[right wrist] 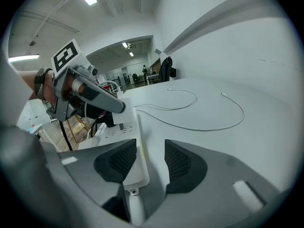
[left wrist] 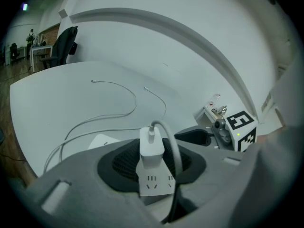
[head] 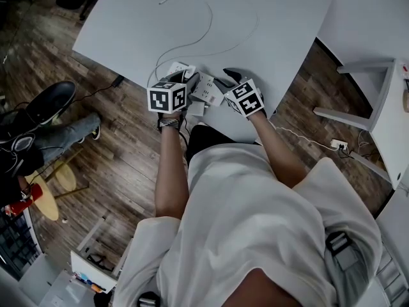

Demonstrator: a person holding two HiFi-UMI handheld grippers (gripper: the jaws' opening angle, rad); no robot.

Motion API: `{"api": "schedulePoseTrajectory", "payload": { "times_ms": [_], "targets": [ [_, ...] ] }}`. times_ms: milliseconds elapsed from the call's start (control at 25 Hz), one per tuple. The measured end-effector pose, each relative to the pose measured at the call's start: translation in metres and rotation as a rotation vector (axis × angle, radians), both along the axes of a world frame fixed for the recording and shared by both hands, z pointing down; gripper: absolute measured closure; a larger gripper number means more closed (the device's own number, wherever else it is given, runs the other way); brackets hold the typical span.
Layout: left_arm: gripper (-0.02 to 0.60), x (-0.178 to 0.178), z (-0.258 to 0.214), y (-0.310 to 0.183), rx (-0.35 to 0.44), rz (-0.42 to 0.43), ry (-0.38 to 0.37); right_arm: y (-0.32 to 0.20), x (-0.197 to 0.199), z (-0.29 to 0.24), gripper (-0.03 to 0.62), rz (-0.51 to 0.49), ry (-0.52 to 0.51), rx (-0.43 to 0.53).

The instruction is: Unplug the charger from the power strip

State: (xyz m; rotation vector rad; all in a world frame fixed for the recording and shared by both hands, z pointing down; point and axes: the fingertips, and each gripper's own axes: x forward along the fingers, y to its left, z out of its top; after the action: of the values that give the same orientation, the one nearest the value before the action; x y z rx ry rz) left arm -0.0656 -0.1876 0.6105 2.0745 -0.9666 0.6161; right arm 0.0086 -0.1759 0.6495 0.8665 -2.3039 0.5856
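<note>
The white charger [left wrist: 152, 148] stands plugged into the white power strip [left wrist: 155, 183], and its cable arches off its top. My left gripper [left wrist: 152, 161] is shut on the charger, one dark pad on each side. The right gripper view shows those fingers [right wrist: 102, 99] clamped on the charger [right wrist: 114, 118] above the strip [right wrist: 129, 141]. My right gripper [right wrist: 151, 163] is open over the strip's near end, its left jaw lying over the strip and its right jaw beside it over the table. In the head view, both grippers [head: 192, 82] [head: 223, 80] meet at the strip [head: 206, 89] by the table's near edge.
Thin white cables [head: 198, 37] loop loosely across the white table [head: 275, 18] beyond the strip. A seated person's legs [head: 57, 133] are at the left over the wooden floor. White furniture [head: 377, 107] and a floor socket [head: 339, 145] are on the right.
</note>
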Motion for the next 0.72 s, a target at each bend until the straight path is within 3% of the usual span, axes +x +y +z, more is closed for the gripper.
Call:
{"api": "schedulePoseTrajectory", "payload": {
  "times_ms": [120,440,600,720],
  "targets": [
    [0.389,-0.008,-0.002,-0.006,0.017,-0.028,-0.037,0.000,0.000,-0.001,0.404,0.001,0.001,0.002],
    [0.351,-0.048,0.004,-0.015,0.037,-0.146,-0.137,0.001,0.001,0.000,0.404,0.007,0.011,-0.004],
    [0.311,-0.074,0.003,-0.017,0.058,-0.239,-0.167,0.001,0.001,0.002,0.402,-0.004,0.045,-0.009],
    [0.299,-0.090,-0.010,-0.023,0.130,-0.286,-0.206,-0.006,0.005,-0.011,0.430,0.007,0.058,0.040]
  ]
}}
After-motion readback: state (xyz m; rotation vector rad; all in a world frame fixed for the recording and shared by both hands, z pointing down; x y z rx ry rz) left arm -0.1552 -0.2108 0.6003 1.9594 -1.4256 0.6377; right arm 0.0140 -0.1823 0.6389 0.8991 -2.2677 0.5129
